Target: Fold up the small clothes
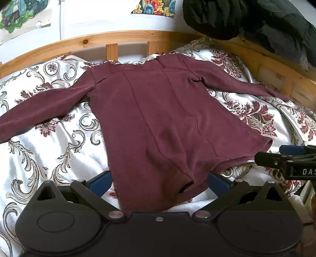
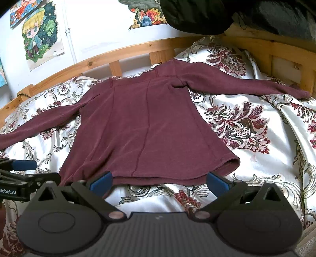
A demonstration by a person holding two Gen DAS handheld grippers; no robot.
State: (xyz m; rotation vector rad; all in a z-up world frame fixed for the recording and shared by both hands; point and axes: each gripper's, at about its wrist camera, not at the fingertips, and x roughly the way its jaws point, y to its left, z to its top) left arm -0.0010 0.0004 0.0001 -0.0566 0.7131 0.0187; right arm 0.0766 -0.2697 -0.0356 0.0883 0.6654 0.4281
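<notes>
A maroon long-sleeved top [image 1: 158, 110] lies spread flat on the floral bedspread [image 1: 49, 154], sleeves stretched out to both sides and collar toward the headboard. My left gripper [image 1: 160, 182] is open at the hem's left part, and the fabric lies between its blue fingers [image 1: 100, 182] without being pinched. In the right wrist view the same top [image 2: 142, 126] fills the middle. My right gripper [image 2: 159, 182] is open just in front of the hem, its fingertips [image 2: 217, 181] at the hem's edge. Each view shows the other gripper at its side edge.
A wooden slatted headboard [image 1: 110, 37] runs along the back, and the wooden bed frame [image 2: 286, 57] continues on the right. A black padded garment [image 1: 246, 17] hangs over the back right corner. Cartoon posters [image 2: 39, 33] are on the white wall.
</notes>
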